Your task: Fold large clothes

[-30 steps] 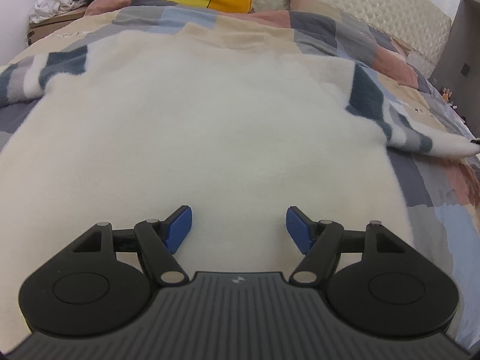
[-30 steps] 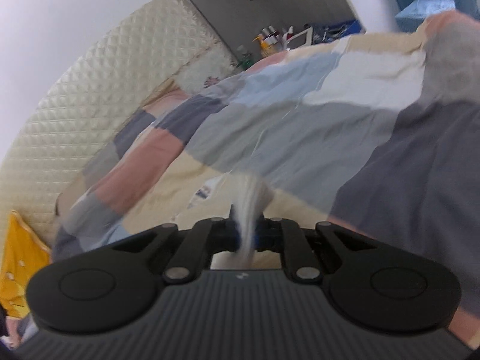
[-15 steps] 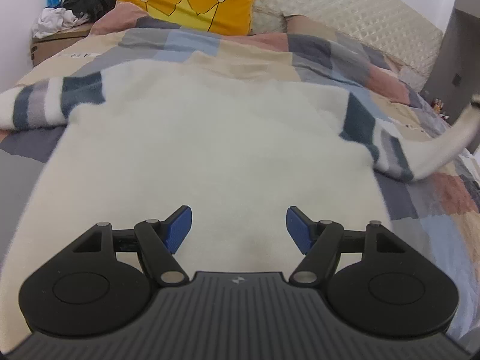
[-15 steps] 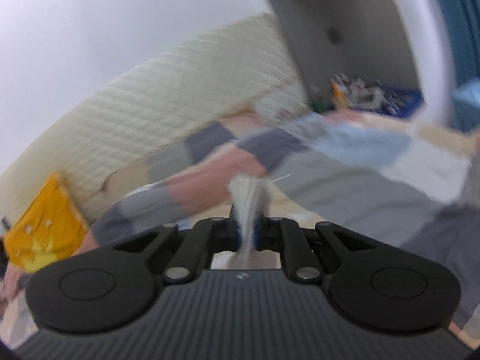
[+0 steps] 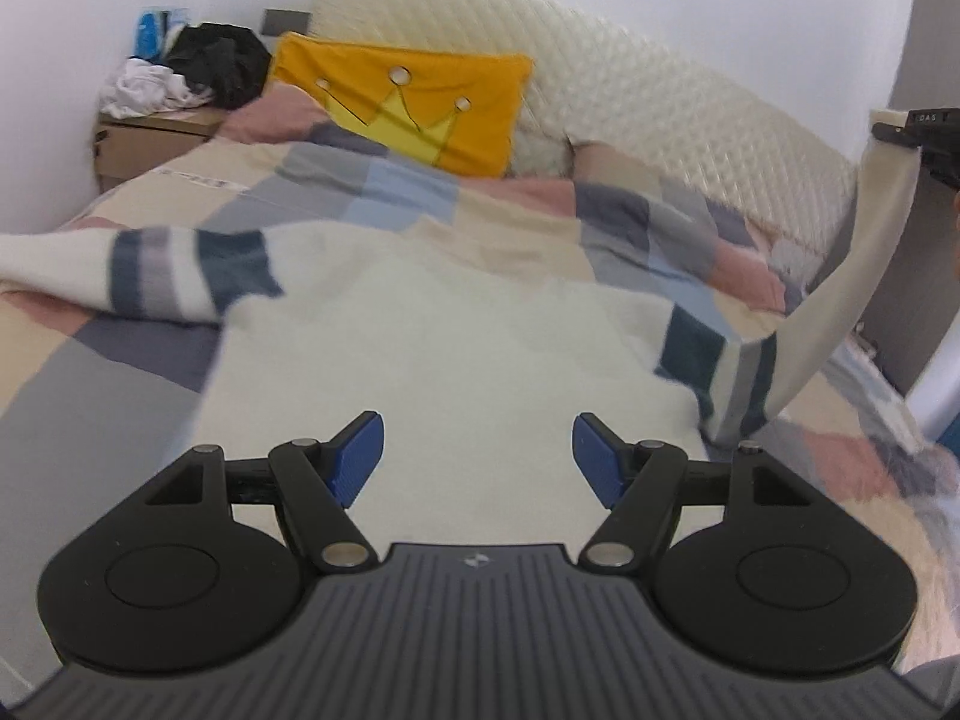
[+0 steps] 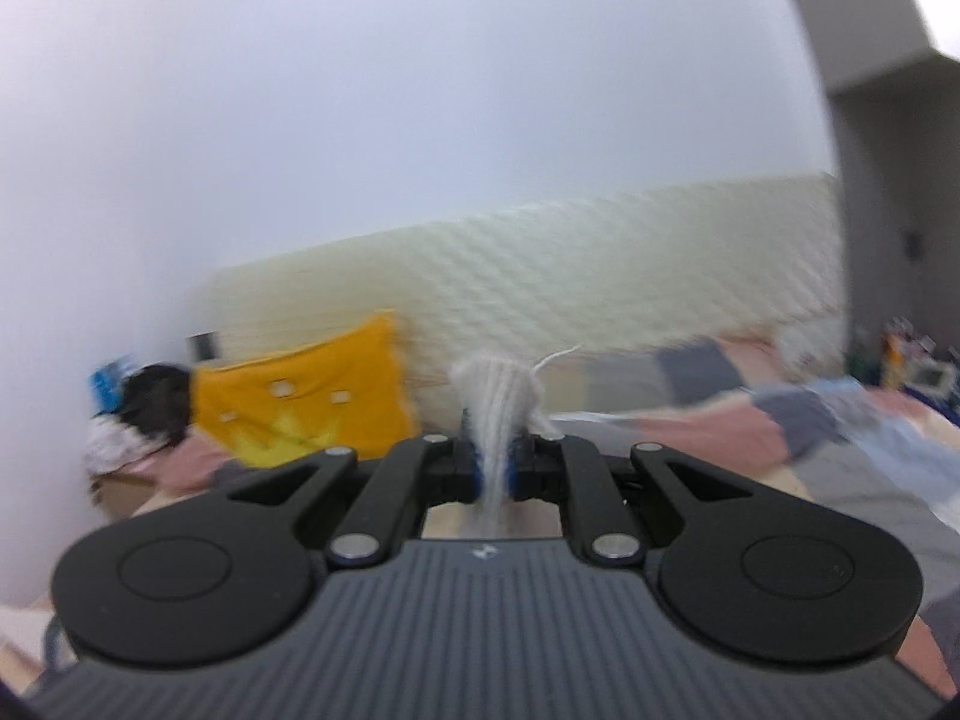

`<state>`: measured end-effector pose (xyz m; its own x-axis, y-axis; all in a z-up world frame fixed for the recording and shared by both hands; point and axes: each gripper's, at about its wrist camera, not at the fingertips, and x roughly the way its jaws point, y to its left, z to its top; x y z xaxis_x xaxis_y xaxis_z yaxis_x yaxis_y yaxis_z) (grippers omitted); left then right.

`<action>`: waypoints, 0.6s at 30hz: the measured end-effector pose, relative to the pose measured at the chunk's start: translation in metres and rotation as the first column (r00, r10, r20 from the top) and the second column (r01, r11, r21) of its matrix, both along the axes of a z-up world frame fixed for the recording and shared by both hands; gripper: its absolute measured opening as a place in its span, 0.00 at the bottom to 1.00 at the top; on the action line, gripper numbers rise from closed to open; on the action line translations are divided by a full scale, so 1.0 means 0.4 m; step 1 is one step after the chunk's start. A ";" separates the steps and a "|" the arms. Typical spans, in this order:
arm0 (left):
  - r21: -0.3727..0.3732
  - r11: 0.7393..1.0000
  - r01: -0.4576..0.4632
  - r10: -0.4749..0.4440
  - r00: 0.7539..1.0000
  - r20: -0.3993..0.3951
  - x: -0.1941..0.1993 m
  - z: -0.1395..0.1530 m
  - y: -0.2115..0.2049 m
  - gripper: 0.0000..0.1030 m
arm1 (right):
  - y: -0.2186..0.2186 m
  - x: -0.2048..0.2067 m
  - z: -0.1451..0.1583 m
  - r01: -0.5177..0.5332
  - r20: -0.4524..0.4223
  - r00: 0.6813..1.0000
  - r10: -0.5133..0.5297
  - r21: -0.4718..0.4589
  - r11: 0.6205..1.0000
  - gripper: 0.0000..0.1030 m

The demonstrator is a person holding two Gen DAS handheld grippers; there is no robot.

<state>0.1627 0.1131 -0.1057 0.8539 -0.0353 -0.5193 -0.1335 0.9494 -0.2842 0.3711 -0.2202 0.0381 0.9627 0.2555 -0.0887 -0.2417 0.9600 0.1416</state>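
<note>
A large cream sweater [image 5: 432, 360] with dark striped sleeves lies flat on the bed. Its left sleeve [image 5: 150, 276] stretches out to the left. My left gripper [image 5: 477, 456] is open and empty, hovering over the sweater's lower body. My right gripper [image 6: 493, 468] is shut on the cuff of the right sleeve [image 6: 495, 408]. In the left wrist view that sleeve [image 5: 840, 288] hangs taut, lifted high at the far right.
The bed has a patchwork duvet [image 5: 108, 372], a yellow crown pillow [image 5: 408, 108] and a quilted headboard [image 5: 660, 102]. A bedside box with piled clothes [image 5: 180, 78] stands at the back left. A cluttered shelf [image 6: 918, 366] is at the right.
My right gripper has raised the sleeve cuff high off the bed and swung toward the headboard. My left gripper has tilted up and drawn back over the sweater, still open.
</note>
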 end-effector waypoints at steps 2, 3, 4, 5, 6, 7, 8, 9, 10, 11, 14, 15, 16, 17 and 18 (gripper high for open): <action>-0.025 0.999 -0.021 0.022 0.999 0.026 -0.034 0.019 0.041 0.72 | 0.074 -0.025 0.010 -0.047 0.015 0.999 0.048 -0.033 0.998 0.10; -0.036 0.999 -0.035 0.037 0.999 0.038 -0.051 0.028 0.062 0.72 | 0.116 -0.041 0.009 -0.074 0.022 0.997 0.075 -0.058 0.996 0.10; -0.046 0.998 -0.051 0.053 0.997 0.051 -0.068 0.038 0.086 0.72 | 0.156 -0.054 0.007 -0.098 0.026 0.995 0.101 -0.080 0.992 0.10; -0.057 0.996 -0.069 0.073 0.995 0.063 -0.086 0.047 0.111 0.72 | 0.196 -0.067 0.006 -0.124 0.029 0.991 0.127 -0.098 0.987 0.10; -0.065 0.994 -0.085 0.090 0.993 0.074 -0.101 0.055 0.136 0.72 | 0.240 -0.079 0.004 -0.152 0.028 0.987 0.156 -0.114 0.982 0.10; -0.075 0.992 -0.105 0.111 0.990 0.085 -0.119 0.065 0.164 0.72 | 0.276 -0.090 0.001 -0.177 0.028 0.983 0.182 -0.129 0.976 0.10; -0.081 0.989 -0.120 0.128 0.988 0.092 -0.132 0.071 0.187 0.72 | 0.315 -0.101 -0.004 -0.202 0.026 0.978 0.208 -0.148 0.968 0.10; -0.088 0.986 -0.139 0.147 0.984 0.100 -0.145 0.077 0.210 0.72 | 0.353 -0.111 -0.011 -0.228 0.023 0.972 0.235 -0.169 0.959 0.10; -0.099 0.982 -0.160 0.171 0.979 0.109 -0.159 0.082 0.234 0.72 | 0.388 -0.121 -0.021 -0.250 0.020 0.966 0.259 -0.190 0.949 0.10; -0.115 0.977 -0.178 0.191 0.975 0.116 -0.174 0.086 0.258 0.72 | 0.426 -0.131 -0.035 -0.276 0.015 0.958 0.285 -0.209 0.938 0.10; -0.158 0.963 -0.217 0.238 0.963 0.128 -0.206 0.087 0.317 0.72 | 0.518 -0.159 -0.082 -0.358 -0.023 0.931 0.364 -0.237 0.903 0.10; -0.167 0.959 -0.230 0.253 0.959 0.130 -0.215 0.085 0.334 0.72 | 0.549 -0.171 -0.099 -0.387 -0.035 0.920 0.391 -0.249 0.888 0.10; -0.171 0.955 -0.242 0.265 0.955 0.129 -0.223 0.083 0.348 0.72 | 0.581 -0.186 -0.122 -0.418 -0.050 0.906 0.420 -0.264 0.869 0.10; -0.171 0.953 -0.251 0.274 0.953 0.129 -0.230 0.081 0.358 0.72 | 0.614 -0.205 -0.144 -0.443 -0.063 0.894 0.443 -0.273 0.854 0.10; -0.168 0.951 -0.260 0.283 0.951 0.129 -0.235 0.079 0.368 0.72 | 0.641 -0.219 -0.173 -0.471 -0.087 0.880 0.466 -0.280 0.837 0.10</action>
<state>0.0687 0.2603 -0.0742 0.9091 0.1421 -0.3916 -0.3254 0.8291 -0.4546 0.2835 0.0363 -0.0310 0.7324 0.6372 -0.2399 -0.6730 0.7311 -0.1125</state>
